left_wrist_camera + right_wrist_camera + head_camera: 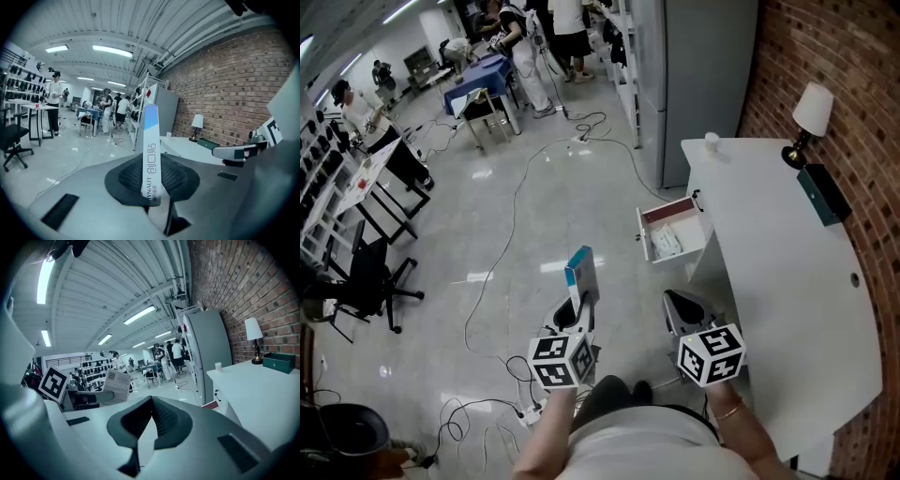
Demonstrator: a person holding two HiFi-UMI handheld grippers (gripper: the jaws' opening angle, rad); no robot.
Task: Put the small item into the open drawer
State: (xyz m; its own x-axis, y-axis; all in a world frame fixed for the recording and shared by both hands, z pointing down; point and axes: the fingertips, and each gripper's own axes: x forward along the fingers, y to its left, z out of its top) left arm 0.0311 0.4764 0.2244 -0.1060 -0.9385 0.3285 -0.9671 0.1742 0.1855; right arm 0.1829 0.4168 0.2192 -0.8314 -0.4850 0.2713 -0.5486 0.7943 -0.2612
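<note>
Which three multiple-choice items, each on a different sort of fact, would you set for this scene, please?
1. Where does the lamp stand?
A. On the floor
B. On the white desk
C. On a chair

2. What colour is the top end of the small box?
A. Blue
B. Red
C. Yellow

3. What state is the left gripper in?
A. Open and empty
B. Shut and empty
C. Shut on the small box

Answers:
1. B: the head view shows the lamp at the desk's far corner.
2. A: the box is white with a blue band at its upper end in both the head view and the left gripper view.
3. C: the left gripper view shows the box standing upright, pinched between the two pads.
</note>
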